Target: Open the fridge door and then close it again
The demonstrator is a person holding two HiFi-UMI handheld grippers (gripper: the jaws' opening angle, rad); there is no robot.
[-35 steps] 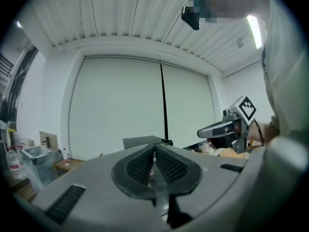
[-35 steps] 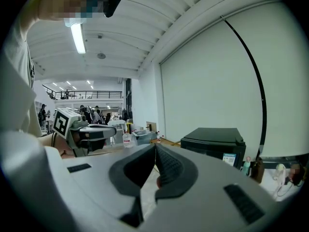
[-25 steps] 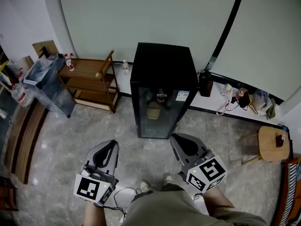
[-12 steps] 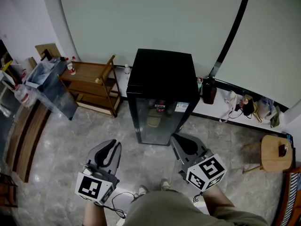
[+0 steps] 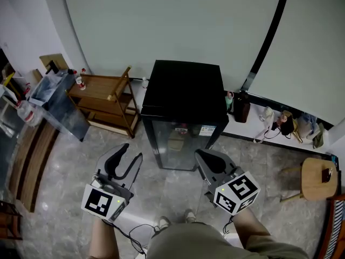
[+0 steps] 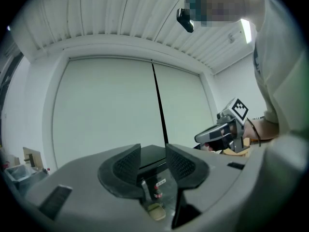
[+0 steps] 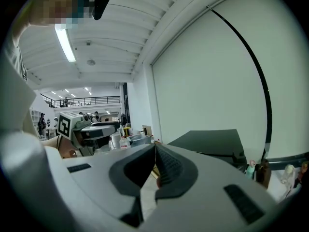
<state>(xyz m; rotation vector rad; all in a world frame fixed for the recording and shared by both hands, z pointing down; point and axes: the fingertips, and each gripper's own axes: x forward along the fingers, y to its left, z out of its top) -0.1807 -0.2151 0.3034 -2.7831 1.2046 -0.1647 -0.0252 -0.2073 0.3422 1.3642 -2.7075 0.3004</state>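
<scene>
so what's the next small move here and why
Probably carry the left gripper forward to the fridge door: the door is shut and untouched, this gripper's jaws have just been opening with nothing between them, and the right gripper is shut.

We log the fridge (image 5: pixel 183 90) as glossy black with a dark glass front. Left gripper (image 5: pixel 133 152) and right gripper (image 5: pixel 198 153) are grey with black pads and black-and-white square markers. The shelf rack (image 5: pixel 105 85) is brown wood, the stool (image 5: pixel 317 178) pale wood. The floor (image 5: pixel 70 161) is grey marbled tile. The wall (image 5: pixel 172 20) is pale greenish-white with a black diagonal stripe (image 5: pixel 265 36). The shorts (image 5: pixel 188 242) are olive.
</scene>
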